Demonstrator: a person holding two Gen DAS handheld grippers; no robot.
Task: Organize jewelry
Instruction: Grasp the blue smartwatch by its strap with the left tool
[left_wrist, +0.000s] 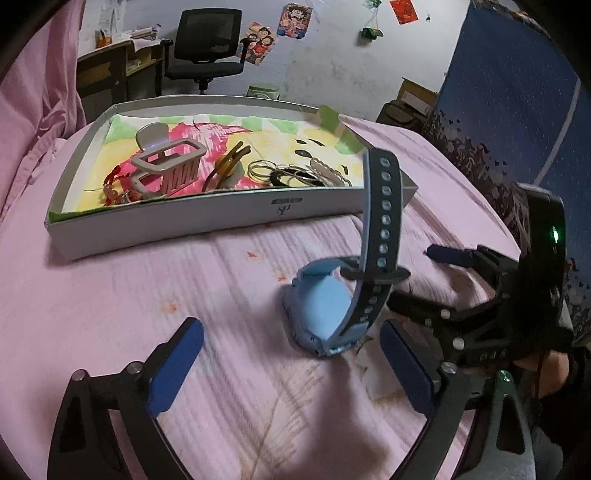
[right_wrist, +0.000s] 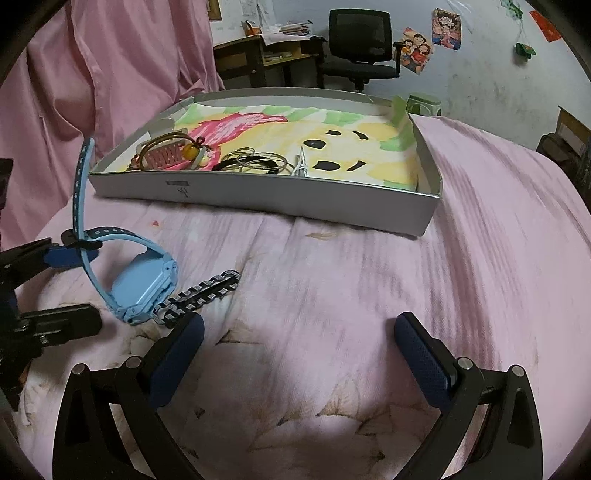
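With both sets of jaws spread empty, the left gripper (left_wrist: 291, 365) nears the blue watch (left_wrist: 325, 299) before the tray (left_wrist: 207, 225), pickup likely next.

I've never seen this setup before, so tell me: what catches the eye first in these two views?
A light blue watch stands on the pink bedspread, its strap sticking up, just ahead of the open left gripper. Behind it sits a shallow white box with a bright painted lining, holding a hair claw, thin bangles and beads. A braided bracelet lies beside the watch, near the open right gripper.
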